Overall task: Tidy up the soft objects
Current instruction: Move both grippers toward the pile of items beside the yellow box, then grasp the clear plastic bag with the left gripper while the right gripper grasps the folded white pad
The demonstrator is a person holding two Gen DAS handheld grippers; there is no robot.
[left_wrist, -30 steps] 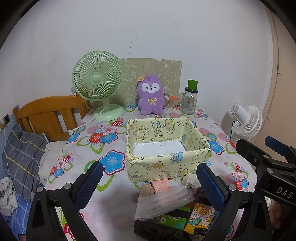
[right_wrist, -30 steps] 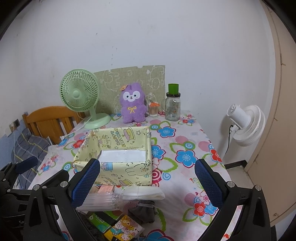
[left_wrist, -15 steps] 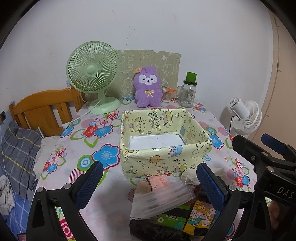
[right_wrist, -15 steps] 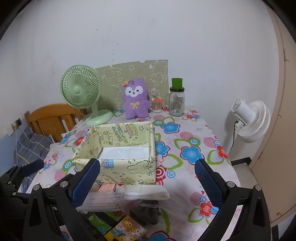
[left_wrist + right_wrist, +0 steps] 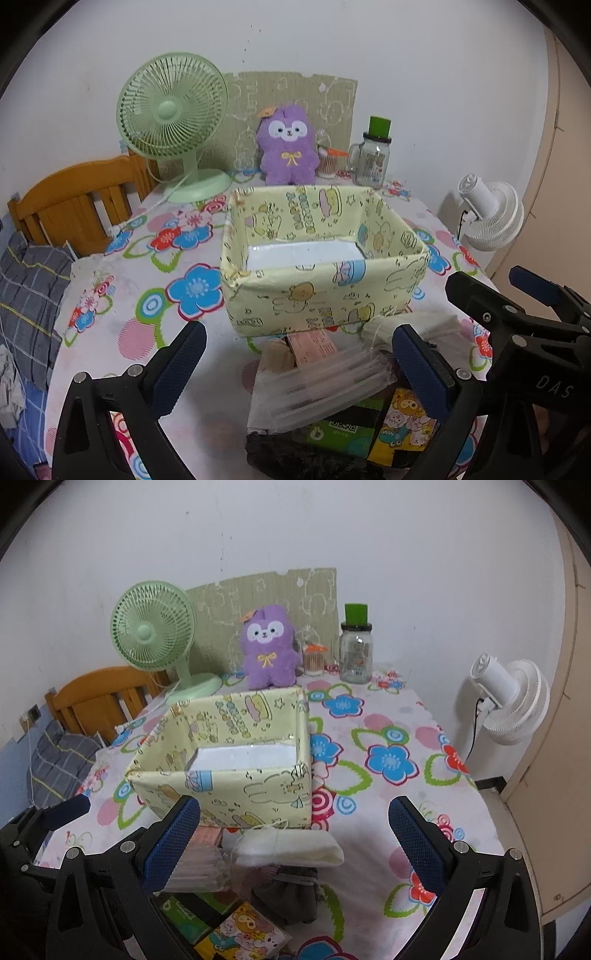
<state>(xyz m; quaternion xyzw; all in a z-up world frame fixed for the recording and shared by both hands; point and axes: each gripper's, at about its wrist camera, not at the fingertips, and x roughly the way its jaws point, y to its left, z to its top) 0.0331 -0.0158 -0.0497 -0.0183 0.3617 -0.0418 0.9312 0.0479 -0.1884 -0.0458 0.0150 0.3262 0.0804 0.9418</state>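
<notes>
Table (image 5: 122, 332): flower cloth, fills the middle of both views.
Yellow box (image 5: 321, 258): middle of the frame, open top, white floor inside.
Green fan (image 5: 171, 110): upper left, by the wall.
Purple plush (image 5: 288, 146): top middle, upright behind the box.
Soft pile (image 5: 332, 384): bottom middle, packets and a clear bag touching the box front.
Left gripper (image 5: 295, 373): fingers wide apart, holding nothing, over the pile.
Right gripper (image 5: 291, 842): fingers wide apart, holding nothing.

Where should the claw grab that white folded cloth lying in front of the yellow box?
Probably the rounded right end of the white folded cloth, coming from above with the open right claw. That end sticks out free over the flowered tablecloth; its left end lies against the clear plastic packet.
</notes>
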